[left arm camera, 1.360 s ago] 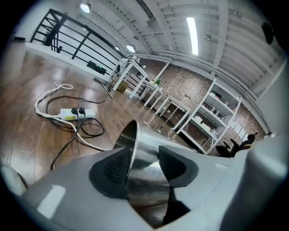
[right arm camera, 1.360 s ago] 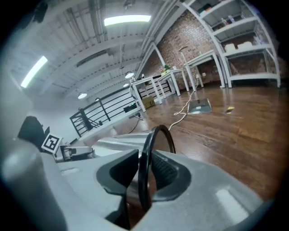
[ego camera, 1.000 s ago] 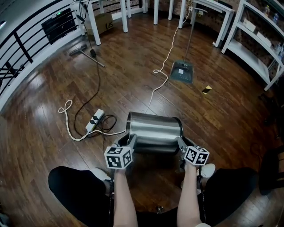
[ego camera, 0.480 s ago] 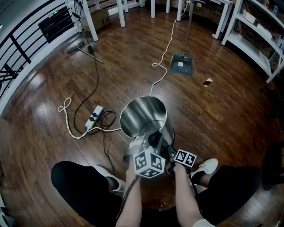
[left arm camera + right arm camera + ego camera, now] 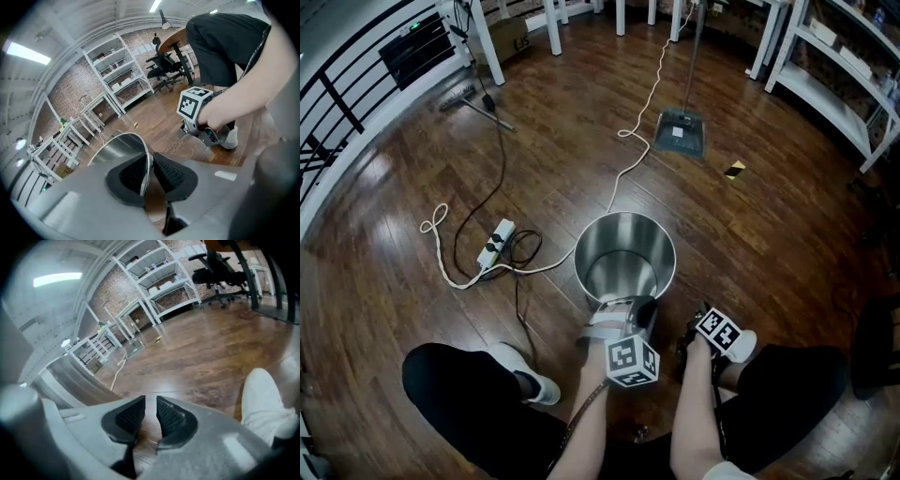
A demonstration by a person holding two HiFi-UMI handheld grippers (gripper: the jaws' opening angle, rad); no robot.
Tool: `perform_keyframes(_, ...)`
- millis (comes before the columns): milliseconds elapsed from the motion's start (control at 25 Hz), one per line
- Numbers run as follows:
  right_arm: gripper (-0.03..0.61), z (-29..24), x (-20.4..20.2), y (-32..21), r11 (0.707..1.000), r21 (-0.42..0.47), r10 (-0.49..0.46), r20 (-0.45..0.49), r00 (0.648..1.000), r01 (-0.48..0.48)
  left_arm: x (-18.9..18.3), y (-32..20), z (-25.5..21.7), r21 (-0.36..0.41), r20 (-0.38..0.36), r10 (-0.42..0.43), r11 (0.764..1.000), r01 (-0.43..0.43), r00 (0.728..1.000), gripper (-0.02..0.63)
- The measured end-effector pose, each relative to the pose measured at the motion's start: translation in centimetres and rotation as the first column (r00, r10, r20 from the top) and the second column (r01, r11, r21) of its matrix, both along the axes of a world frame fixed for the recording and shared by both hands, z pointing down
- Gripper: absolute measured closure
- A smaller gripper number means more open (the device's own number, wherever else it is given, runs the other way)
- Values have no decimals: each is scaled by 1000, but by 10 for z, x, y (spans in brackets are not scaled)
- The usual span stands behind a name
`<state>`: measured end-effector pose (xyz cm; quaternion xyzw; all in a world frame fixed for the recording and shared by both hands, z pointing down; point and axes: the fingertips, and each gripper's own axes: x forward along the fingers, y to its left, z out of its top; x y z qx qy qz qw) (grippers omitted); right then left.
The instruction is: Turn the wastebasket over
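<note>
The steel wastebasket [image 5: 625, 251] stands upright on the wooden floor, open mouth up, just in front of the person's knees. My left gripper [image 5: 622, 307] is shut on its near rim. In the left gripper view the thin metal rim [image 5: 146, 165] runs between the two black pads, which press on it. My right gripper [image 5: 687, 339] hangs low to the right of the basket, off it. Its jaws [image 5: 150, 416] are closing to a narrow slit with nothing between them. The basket's wall [image 5: 70, 378] shows at that view's left.
A power strip [image 5: 495, 244] and a looping white cable [image 5: 623, 178] lie left of and beyond the basket. A dustpan [image 5: 680, 131] stands farther off. White shoes [image 5: 741, 345] and dark trouser legs [image 5: 459, 403] flank the grippers. Shelving [image 5: 834, 84] lines the right side.
The basket went from lying on its side, a gripper at each end, through a tilt to upright. The left gripper rolled with the rim. The right one came off and dropped to the right.
</note>
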<state>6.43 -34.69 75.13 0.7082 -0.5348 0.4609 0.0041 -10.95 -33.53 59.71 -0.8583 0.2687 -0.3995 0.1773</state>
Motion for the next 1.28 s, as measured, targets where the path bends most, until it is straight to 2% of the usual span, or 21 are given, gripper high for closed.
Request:
perform_keyframes(80, 520, -29, -22, -17, 981, 67, -174, -100, 980, 181, 0, 0, 2, 28, -8, -25, 999, 25, 1000, 529)
perform_keyframes(160, 518, -64, -44, -30, 918, 92, -348, -278, 895, 385, 2, 2, 4, -32, -84, -64, 998, 61, 994, 463)
perform_keyframes(200, 515, -84, -54, -34, 883, 112, -394, -348, 850, 456, 1, 4, 1, -79, -150, -97, 993, 85, 984, 450)
perform_keyframes(240, 511, -107, -63, -37, 850, 151, -416, -395, 819, 505, 0, 5, -7, -117, -227, -142, 986, 118, 963, 396)
perform_keyframes(320, 505, -155, -77, -38, 784, 253, -421, -453, 786, 567, -9, 5, -33, -157, -379, -249, 966, 203, 891, 311)
perform_keyframes(440, 470, -224, -92, -26, 692, 388, -398, -500, 769, 609, -27, 15, -82, -163, -546, -353, 934, 318, 760, 298)
perform_keyframes(520, 444, -264, -108, -11, 624, 459, -403, -504, 764, 632, -47, 27, -112, -147, -616, -396, 907, 394, 681, 296)
perform_keyframes(600, 392, -296, -132, 14, 534, 496, -433, -535, 725, 685, -69, 43, -139, -139, -672, -432, 871, 471, 602, 301)
perform_keyframes(640, 374, -307, -142, 31, 493, 499, -445, -559, 700, 713, -78, 53, -148, -139, -692, -445, 855, 500, 568, 301)
perform_keyframes(720, 349, -320, -151, 68, 442, 498, -449, -597, 664, 746, -89, 76, -163, -133, -725, -454, 830, 541, 517, 302)
perform_keyframes(840, 331, -331, -152, 116, 394, 514, -438, -624, 648, 762, -93, 113, -178, -121, -766, -446, 807, 579, 462, 308)
perform_keyframes(920, 309, -339, -151, 142, 385, 522, -428, -630, 648, 761, -93, 140, -187, -104, -774, -438, 800, 591, 457, 308)
perform_keyframes(1000, 275, -347, -144, 173, 404, 538, -405, -620, 672, 740, -96, 172, -192, -84, -767, -437, 794, 602, 469, 308)
perform_keyframes(1080, 216, -353, -131, 205, 439, 566, -364, -597, 715, 697, -98, 208, -193, -79, -763, -437, 794, 602, 476, 300)
perform_keyframes(1160, 193, -355, -120, 236, 462, 587, -327, -584, 743, 665, -103, 244, -196, -72, -770, -424, 800, 595, 477, 263)
perform_keyframes(1280, 189, -353, -124, 285, 468, 573, -317, -602, 733, 673, -122, 300, -204, -56, -788, -411, 789, 612, 458, 234)
